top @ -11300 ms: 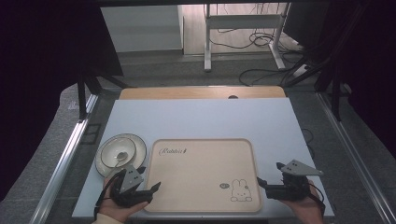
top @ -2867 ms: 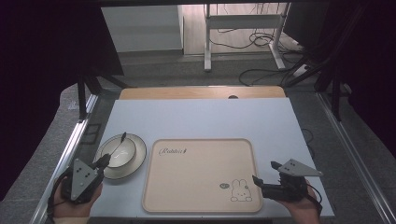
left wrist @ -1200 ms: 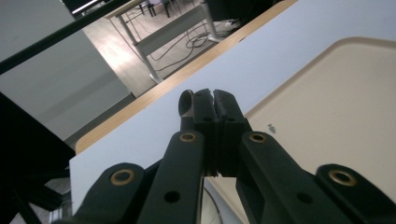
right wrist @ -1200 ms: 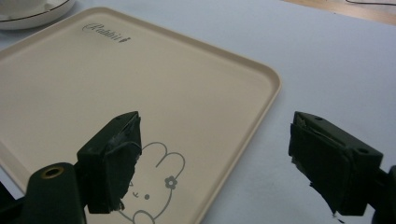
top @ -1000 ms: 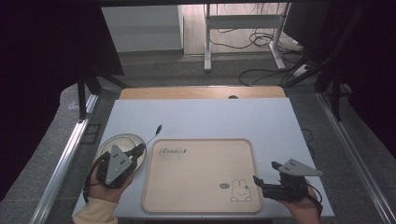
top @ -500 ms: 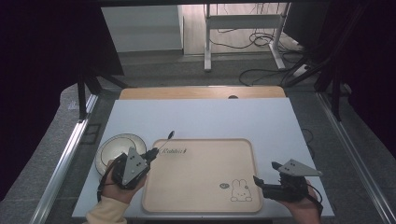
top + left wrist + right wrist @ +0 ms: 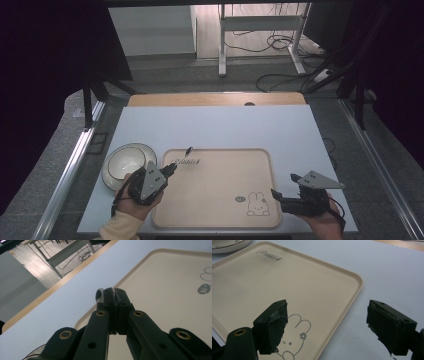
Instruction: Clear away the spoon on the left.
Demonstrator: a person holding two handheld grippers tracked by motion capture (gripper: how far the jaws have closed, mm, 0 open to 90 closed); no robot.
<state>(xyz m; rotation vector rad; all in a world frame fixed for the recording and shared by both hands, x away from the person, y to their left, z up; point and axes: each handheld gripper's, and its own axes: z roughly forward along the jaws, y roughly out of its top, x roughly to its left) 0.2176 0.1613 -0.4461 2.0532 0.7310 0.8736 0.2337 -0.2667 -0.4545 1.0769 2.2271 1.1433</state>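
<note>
- The white table (image 7: pixel 220 127) carries everything I am working with; its far edge is a wooden strip.
- The beige tray (image 7: pixel 220 187) lies in front of me in the middle of the table, bare inside apart from a printed rabbit (image 7: pixel 257 205) near its right front corner and a small written logo at its far left corner.
- The bowl (image 7: pixel 125 162) on its plate stands just beside the tray's left edge, and I can see nothing in it.
- My left gripper (image 7: pixel 170 169) hangs over the tray's left far corner, its jaws pressed together on the handle of a spoon (image 7: pixel 183 155); the spoon juts forward past the jaws, above the tray's far rim, clear of the surface as far as I can judge.
- In the left gripper view the spoon's metal end (image 7: pixel 99 295) shows just beside the closed jaw tips.
- My right gripper (image 7: pixel 278 194) rests at the tray's right front corner, jaws spread wide and holding nothing.
- I judge the spoon is picked up and out of the bowl; setting it down on the tray and letting go are left.
</note>
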